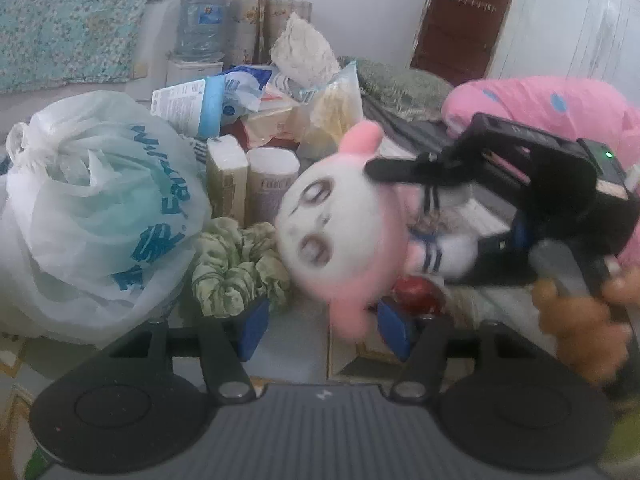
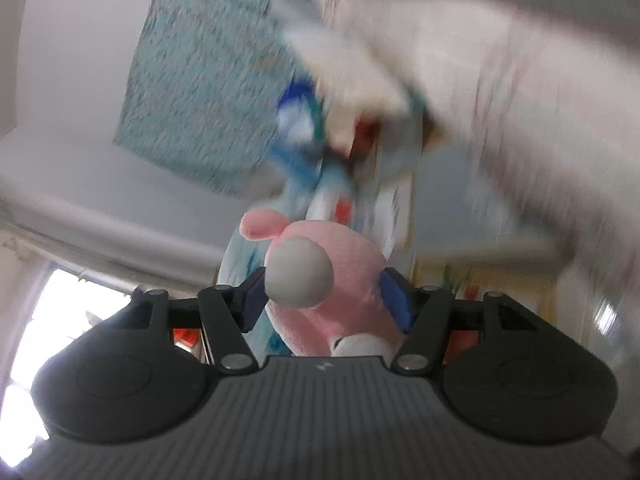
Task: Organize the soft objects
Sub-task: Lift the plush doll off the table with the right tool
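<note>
A pink and white plush doll [image 1: 328,224] lies tilted on its side above the table, face toward me. My right gripper [image 1: 432,216] comes in from the right, held by a hand [image 1: 580,312], with its black fingers above and below the doll's striped collar. In the right wrist view the doll [image 2: 352,256] fills the gap of the right gripper [image 2: 324,304], both blue pads against it, and it stays sharp while the background smears. My left gripper [image 1: 324,330] stands open below the doll's head, a pink ear hanging between its pads. A green scrunchie [image 1: 236,268] lies by the left pad.
A knotted white plastic bag [image 1: 96,208] fills the left. Behind the scrunchie stand small boxes [image 1: 228,180], packets and a water bottle [image 1: 200,28]. A pink pillow with blue dots [image 1: 552,104] lies at the back right. A red round thing [image 1: 416,294] sits under the doll.
</note>
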A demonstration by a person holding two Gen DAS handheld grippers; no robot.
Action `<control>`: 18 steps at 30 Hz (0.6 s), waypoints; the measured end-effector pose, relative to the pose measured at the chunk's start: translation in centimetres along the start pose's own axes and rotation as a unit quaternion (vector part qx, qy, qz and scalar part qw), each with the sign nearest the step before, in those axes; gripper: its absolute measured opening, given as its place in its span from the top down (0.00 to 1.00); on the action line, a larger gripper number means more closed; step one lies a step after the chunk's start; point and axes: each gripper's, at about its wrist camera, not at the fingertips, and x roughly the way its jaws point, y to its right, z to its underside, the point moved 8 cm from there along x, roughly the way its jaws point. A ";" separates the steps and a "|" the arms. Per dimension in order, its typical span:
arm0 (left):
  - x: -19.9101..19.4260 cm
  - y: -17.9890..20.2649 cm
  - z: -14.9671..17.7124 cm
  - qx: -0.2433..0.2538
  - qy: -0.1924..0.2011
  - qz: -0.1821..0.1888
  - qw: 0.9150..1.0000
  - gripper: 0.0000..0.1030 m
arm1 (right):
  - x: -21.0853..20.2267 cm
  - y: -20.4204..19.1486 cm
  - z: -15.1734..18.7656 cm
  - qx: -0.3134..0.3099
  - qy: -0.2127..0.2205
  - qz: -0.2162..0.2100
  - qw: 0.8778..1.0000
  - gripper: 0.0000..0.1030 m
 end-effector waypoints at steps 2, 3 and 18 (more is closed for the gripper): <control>-0.1 0.1 0.2 0.008 -0.007 -0.006 1.000 0.40 | 0.5 0.3 1.7 0.000 -0.026 0.006 1.000 0.38; -0.1 0.1 0.3 0.012 -0.012 -0.009 1.000 0.40 | 0.4 0.2 2.4 -0.009 -0.029 0.015 0.999 0.33; 0.5 1.4 -0.4 0.007 -0.021 0.018 1.000 0.40 | -5.1 -2.6 -0.7 -0.215 0.089 0.158 0.960 0.28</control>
